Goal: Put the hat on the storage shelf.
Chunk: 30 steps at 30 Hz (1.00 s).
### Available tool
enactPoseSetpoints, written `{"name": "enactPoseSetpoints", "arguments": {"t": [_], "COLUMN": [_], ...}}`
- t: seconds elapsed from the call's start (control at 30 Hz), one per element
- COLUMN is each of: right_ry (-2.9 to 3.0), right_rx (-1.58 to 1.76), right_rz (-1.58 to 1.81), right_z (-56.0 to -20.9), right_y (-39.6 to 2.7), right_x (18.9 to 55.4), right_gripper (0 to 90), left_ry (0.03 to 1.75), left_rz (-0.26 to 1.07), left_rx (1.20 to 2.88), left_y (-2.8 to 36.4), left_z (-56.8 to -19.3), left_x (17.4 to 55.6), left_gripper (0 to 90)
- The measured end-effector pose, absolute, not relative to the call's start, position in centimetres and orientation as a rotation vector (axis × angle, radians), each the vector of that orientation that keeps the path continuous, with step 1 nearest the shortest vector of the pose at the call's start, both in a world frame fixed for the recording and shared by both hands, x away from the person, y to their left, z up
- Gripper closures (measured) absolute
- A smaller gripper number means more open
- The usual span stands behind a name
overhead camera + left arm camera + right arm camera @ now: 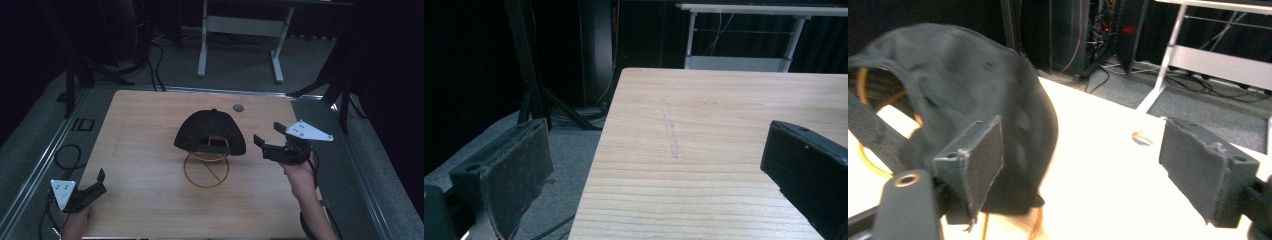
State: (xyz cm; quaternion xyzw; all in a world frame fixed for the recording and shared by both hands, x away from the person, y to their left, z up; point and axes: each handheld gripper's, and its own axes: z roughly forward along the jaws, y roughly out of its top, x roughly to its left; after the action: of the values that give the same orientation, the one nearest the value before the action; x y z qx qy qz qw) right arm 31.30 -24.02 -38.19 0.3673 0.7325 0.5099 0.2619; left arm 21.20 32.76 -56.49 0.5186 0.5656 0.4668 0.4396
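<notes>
A black cap (210, 131) rests on a gold wire stand (206, 170) in the middle of the wooden table (145, 145). My right gripper (266, 134) hovers just right of the cap, open, with nothing between its jaws. In the right gripper view the cap (963, 100) fills the left side, with its rear strap and the gold wire (868, 155) behind it, and the right gripper (1083, 165) stands wide apart beside it. My left gripper (100, 182) sits at the table's front left corner, open and empty. In the left gripper view the left gripper (654, 170) frames bare table.
A round grommet hole (238, 107) lies at the table's back edge. A white desk frame (240, 30) stands on the floor behind. Black tripod legs (75, 75) and cables (65, 155) flank the table on the left; more stand legs (340, 95) on the right.
</notes>
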Motion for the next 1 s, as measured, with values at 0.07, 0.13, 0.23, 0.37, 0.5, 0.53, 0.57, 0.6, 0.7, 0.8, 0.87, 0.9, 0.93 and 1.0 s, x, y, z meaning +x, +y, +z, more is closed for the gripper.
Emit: {"name": "enactPoseSetpoints", "arguments": {"t": [0.07, 0.13, 0.23, 0.37, 0.5, 0.53, 0.57, 0.6, 0.7, 0.8, 0.87, 0.9, 0.93, 1.0], "right_ry": [1.978, 1.968, 1.962, 1.963, 1.943, 1.938, 1.933, 1.932, 1.914, 1.891, 1.884, 1.88, 1.875, 1.872], "right_rx": [1.01, 1.023, 1.038, 1.052, 1.073, 1.082, 1.092, 1.098, 1.122, 1.137, 1.147, 1.155, 1.159, 1.177], "right_rz": [1.368, 1.335, 1.322, 1.301, 1.273, 1.266, 1.264, 1.257, 1.237, 1.218, 1.21, 1.202, 1.192, 1.183], "right_z": [-38.8, -39.6, -40.8, -42.3, -44.0, -44.5, -44.9, -45.4, -46.7, -48.0, -48.7, -49.0, -49.3, -50.1], "right_y": [-24.7, -25.3, -26.3, -27.2, -28.2, -28.4, -28.7, -29.0, -29.8, -30.7, -31.3, -31.5, -31.8, -32.5], "right_x": [31.3, 31.4, 31.4, 31.4, 31.3, 31.2, 31.2, 31.1, 31.0, 30.7, 30.6, 30.5, 30.5, 30.3], "right_gripper": [14.5, 13.7, 13.6, 13.4, 13.2, 13.2, 13.2, 13.2, 13.0, 12.9, 12.9, 12.9, 12.9, 12.8], "left_ry": [1.405, 1.406, 1.406, 1.407, 1.405, 1.406, 1.406, 1.406, 1.405, 1.406, 1.406, 1.406, 1.406, 1.406], "left_rz": [1.159, 1.16, 1.161, 1.16, 1.161, 1.161, 1.161, 1.161, 1.161, 1.162, 1.162, 1.162, 1.162, 1.161], "left_rx": [1.289, 1.289, 1.29, 1.29, 1.29, 1.29, 1.29, 1.29, 1.29, 1.29, 1.29, 1.29, 1.29, 1.29], "left_y": [32.8, 32.8, 32.8, 32.8, 32.8, 32.8, 32.8, 32.8, 32.7, 32.7, 32.7, 32.7, 32.7, 32.7], "left_z": [-56.5, -56.5, -56.5, -56.5, -56.5, -56.5, -56.5, -56.5, -56.5, -56.5, -56.5, -56.5, -56.5, -56.5], "left_x": [21.2, 21.2, 21.2, 21.2, 21.2, 21.2, 21.2, 21.2, 21.2, 21.2, 21.2, 21.2, 21.2, 21.2], "left_gripper": [0.6, 0.6, 0.6, 0.6, 0.6, 0.7, 0.6, 0.6, 0.6, 0.6, 0.7, 0.7, 0.6, 0.6]}}
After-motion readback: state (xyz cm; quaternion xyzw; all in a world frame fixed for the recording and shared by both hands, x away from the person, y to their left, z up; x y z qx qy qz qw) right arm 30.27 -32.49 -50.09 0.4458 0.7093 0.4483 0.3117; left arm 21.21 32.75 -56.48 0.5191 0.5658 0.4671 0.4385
